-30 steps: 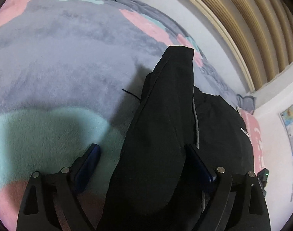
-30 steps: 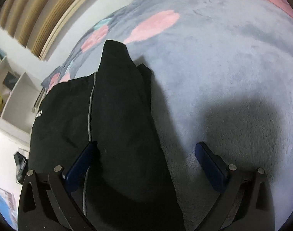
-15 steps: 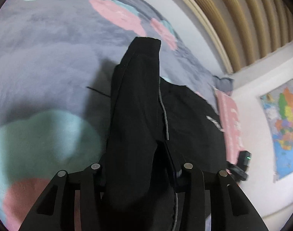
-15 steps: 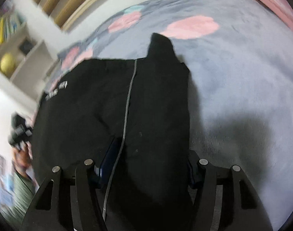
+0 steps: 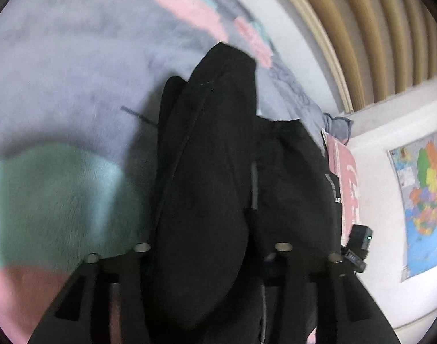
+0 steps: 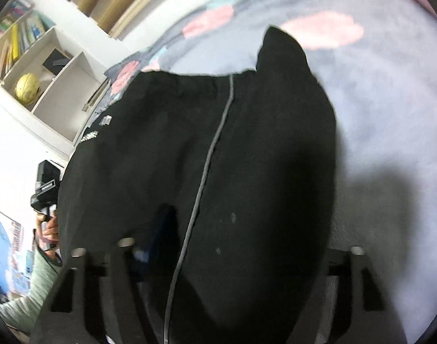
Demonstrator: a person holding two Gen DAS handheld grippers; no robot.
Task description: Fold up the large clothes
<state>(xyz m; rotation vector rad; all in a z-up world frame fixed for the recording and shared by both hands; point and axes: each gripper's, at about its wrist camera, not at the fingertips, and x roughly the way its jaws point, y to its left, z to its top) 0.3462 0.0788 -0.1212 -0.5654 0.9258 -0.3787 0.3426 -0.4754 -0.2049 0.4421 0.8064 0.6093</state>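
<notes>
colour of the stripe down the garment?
Grey stripe on the black garment; it shows best in the right wrist view.

Soft, even indoor light filled both views. Motion blur smeared the blanket point(image 5: 75, 66) and the far wall slats point(image 5: 361, 28). The black garment point(image 6: 218, 157) lost detail and cast a dark shadow to its right. Fisheye bending and black corners framed each picture.

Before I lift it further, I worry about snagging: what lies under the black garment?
Around the black garment only the plush grey blanket with pink and teal patches shows. Whatever lies directly beneath the cloth is covered.
</notes>
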